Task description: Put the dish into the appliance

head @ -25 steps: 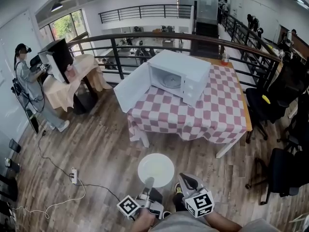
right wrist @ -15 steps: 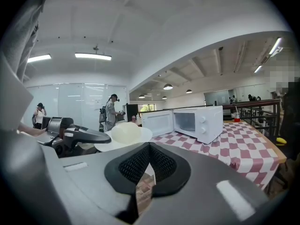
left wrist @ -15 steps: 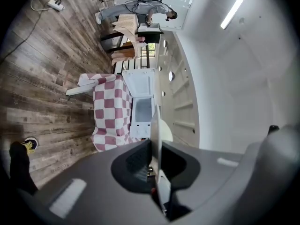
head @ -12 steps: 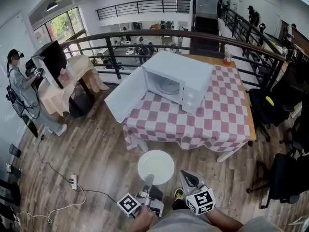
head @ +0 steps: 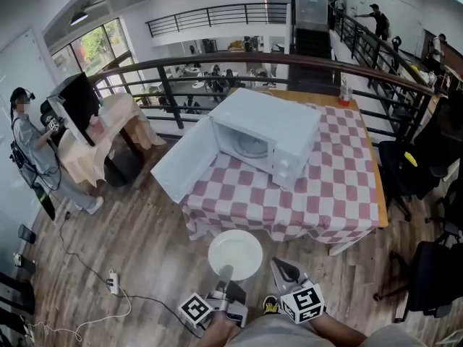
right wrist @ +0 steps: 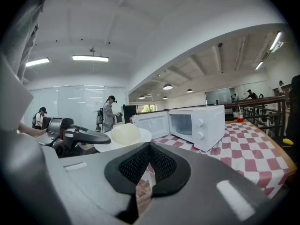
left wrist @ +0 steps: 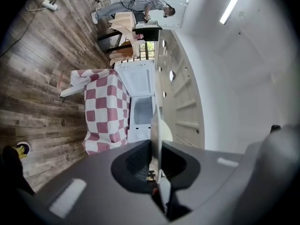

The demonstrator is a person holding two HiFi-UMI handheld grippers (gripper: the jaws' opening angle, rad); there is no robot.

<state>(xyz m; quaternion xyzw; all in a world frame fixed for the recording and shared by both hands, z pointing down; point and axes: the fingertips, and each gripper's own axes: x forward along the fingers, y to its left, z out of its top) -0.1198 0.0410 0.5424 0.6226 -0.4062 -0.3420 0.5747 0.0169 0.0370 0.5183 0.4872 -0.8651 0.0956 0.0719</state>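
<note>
A white round dish hangs level over the wooden floor, just short of the checkered table. My left gripper is shut on its near rim; in the left gripper view the dish shows edge-on between the pads. My right gripper is beside it on the right, shut and empty. The white microwave stands on the table with its door swung wide open to the left. In the right gripper view the dish sits left of the microwave.
A black railing runs behind the table. Dark office chairs stand to the right. A person stands at a draped table on the far left. A power strip with cable lies on the floor.
Both grippers and the dish have moved closer to the checkered table; the microwave looms larger and nearer. The left grip on the dish is unchanged.
</note>
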